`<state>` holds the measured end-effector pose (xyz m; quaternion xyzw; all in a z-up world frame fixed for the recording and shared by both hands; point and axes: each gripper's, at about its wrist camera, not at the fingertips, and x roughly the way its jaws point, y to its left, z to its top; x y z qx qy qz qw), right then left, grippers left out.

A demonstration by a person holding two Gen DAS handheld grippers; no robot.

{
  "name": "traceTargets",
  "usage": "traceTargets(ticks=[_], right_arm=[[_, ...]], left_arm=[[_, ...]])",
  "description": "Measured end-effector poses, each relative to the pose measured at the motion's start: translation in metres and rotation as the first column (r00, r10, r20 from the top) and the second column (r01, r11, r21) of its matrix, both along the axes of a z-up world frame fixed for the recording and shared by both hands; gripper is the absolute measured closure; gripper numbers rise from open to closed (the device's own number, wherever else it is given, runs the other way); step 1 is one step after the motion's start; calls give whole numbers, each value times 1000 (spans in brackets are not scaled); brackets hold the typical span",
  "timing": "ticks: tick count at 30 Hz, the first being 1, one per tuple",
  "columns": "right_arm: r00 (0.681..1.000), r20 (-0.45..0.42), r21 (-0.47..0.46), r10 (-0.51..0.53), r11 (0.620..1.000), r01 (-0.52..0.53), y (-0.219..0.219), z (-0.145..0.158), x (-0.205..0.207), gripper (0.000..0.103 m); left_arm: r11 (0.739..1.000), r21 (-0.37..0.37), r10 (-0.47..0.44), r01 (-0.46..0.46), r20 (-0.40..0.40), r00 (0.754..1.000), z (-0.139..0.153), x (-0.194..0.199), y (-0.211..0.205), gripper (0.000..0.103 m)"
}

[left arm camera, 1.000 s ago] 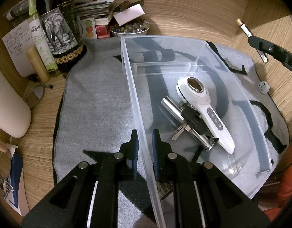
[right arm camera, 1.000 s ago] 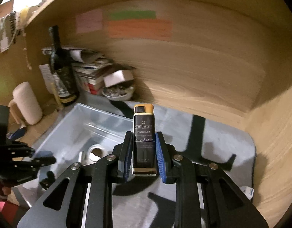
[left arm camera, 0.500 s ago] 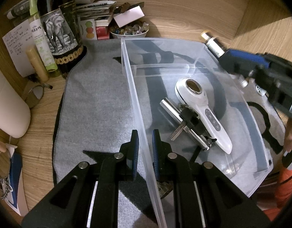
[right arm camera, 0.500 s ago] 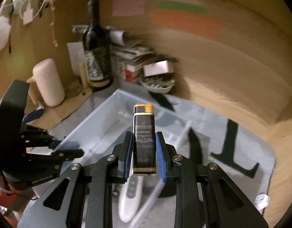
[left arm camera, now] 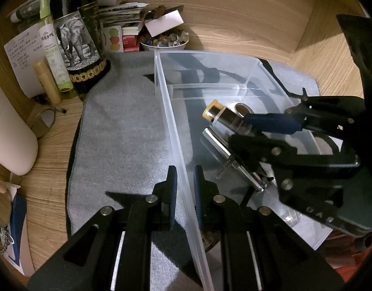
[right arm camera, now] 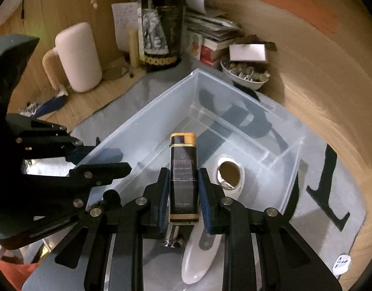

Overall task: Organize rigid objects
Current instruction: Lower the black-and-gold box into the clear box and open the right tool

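Observation:
A clear plastic bin point(left arm camera: 176, 131) lies on a grey mat point(left arm camera: 123, 131). My left gripper point(left arm camera: 185, 189) is shut on the bin's near side wall. My right gripper point(right arm camera: 183, 194) is shut on a black and gold lighter point(right arm camera: 183, 177) and holds it over the bin's inside point(right arm camera: 210, 111). The lighter point(left arm camera: 224, 116) shows from the side in the left wrist view. In the bin lie a white handheld device point(right arm camera: 222, 208) and a metal cylinder with keys point(left arm camera: 232, 157), partly hidden by the right gripper.
A dark wine bottle with an elephant label point(left arm camera: 77, 36), a green spray bottle point(left arm camera: 52, 48), a bowl of small items point(left arm camera: 164, 42) and stacked papers point(left arm camera: 123, 17) stand behind the mat. A white cylinder point(right arm camera: 77, 55) stands at the left. A wooden wall point(left arm camera: 234, 12) curves behind.
My right gripper has moved left with the lighter, from over the mat beside the bin to over the bin's inside. My left gripper has kept its hold on the bin wall.

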<state>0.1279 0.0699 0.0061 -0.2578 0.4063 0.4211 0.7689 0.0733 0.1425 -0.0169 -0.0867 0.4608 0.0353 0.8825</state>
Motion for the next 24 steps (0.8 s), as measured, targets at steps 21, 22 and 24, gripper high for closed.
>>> traceTargets(ticks=[21,22,24], right_arm=[[995,73,90,-65,994,58,-29,26,7,60],[994,79,102,-76,992,68,-34,30,9,58],[988,104,125,-113,987,99,-47,37,14,47]], left_arm=[[1000,5,-1,1,2,1000,-1,0,0,90],[1000,4,-1,1,2,1000,0,0,0,90],[1000,5,-1,1,2,1000,-1,-1,0,90]])
